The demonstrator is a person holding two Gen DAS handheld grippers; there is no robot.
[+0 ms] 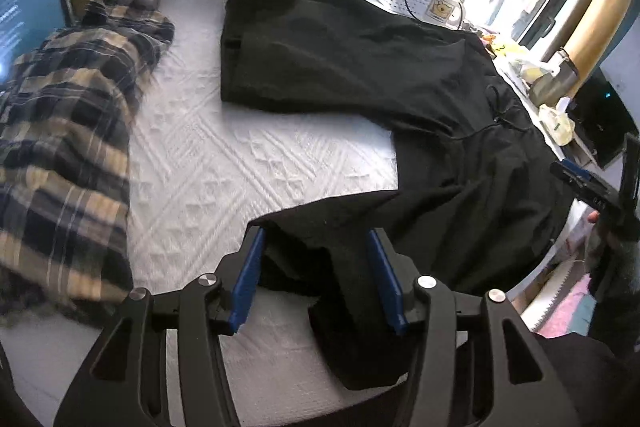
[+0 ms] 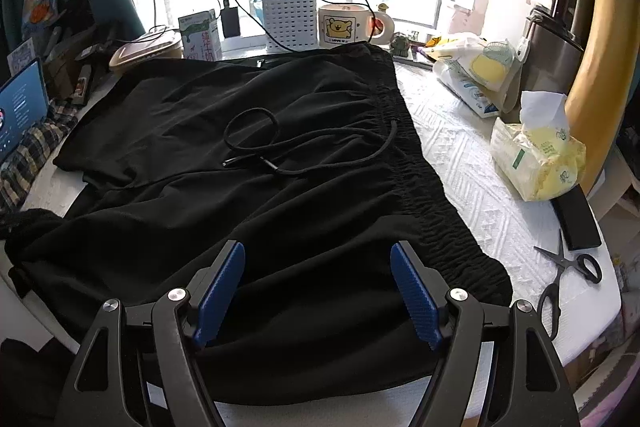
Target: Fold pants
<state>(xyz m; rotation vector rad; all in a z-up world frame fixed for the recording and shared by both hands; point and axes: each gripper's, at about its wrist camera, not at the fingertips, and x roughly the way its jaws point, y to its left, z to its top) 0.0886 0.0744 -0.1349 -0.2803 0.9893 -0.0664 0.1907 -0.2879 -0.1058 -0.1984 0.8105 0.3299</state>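
I saw the black drawstring fabric pants [image 2: 280, 163] spread flat on the white quilted bench [image 1: 224, 163]. My left tool [image 1: 316, 239] straddled a leg cuff, spread wide; my right tool [image 2: 318, 255], likewise gaping, hovered near the waistband.

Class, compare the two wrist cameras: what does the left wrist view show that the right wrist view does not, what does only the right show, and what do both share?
Only the left wrist view shows the pant leg end between the open left gripper.

Only the right wrist view shows the scissors, tissue pack, drawstring and elastic waistband, behind the open right gripper.

Both show the black pants, plaid garment, white basket and bear mug.
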